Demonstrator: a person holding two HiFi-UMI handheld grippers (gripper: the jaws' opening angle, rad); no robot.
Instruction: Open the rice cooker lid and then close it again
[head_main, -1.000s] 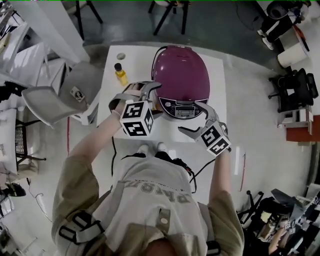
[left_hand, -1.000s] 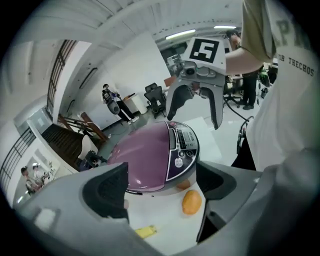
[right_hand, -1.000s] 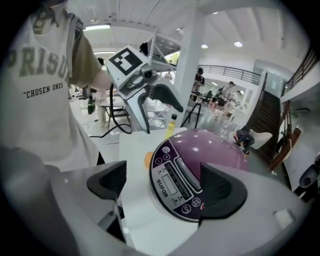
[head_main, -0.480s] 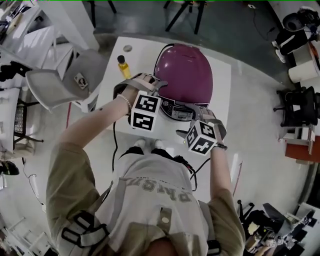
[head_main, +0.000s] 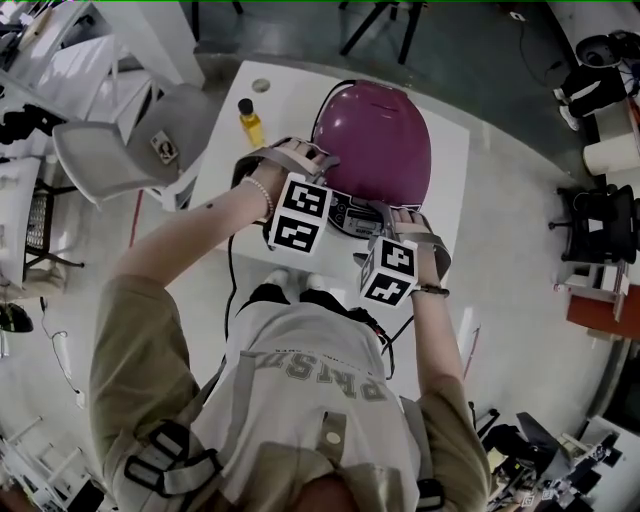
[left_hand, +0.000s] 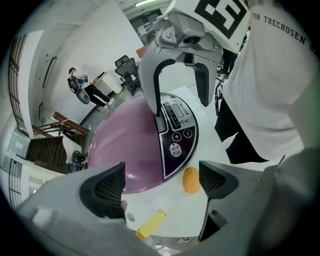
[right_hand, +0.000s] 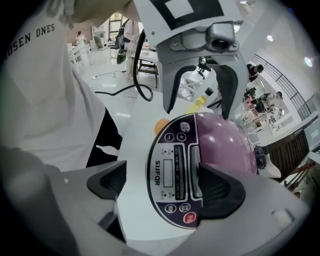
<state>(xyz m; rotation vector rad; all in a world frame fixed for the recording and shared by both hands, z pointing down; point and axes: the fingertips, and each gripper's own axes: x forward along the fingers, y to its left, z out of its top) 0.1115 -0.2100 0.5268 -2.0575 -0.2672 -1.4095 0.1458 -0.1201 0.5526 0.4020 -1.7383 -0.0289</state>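
head view: our left gripper (head_main: 290, 165), fingers just opening, and right gripper (head_main: 405, 222) hang wide, empty, over the rice cooker (head_main: 378, 135).

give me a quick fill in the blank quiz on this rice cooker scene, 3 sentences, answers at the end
1. The purple rice cooker's lid is ___.
2. The bottle with the black cap, standing on the white table, is ___ in colour.
3. The right gripper holds ___; its open jaws frame the control panel.

Missing words: closed; yellow; nothing
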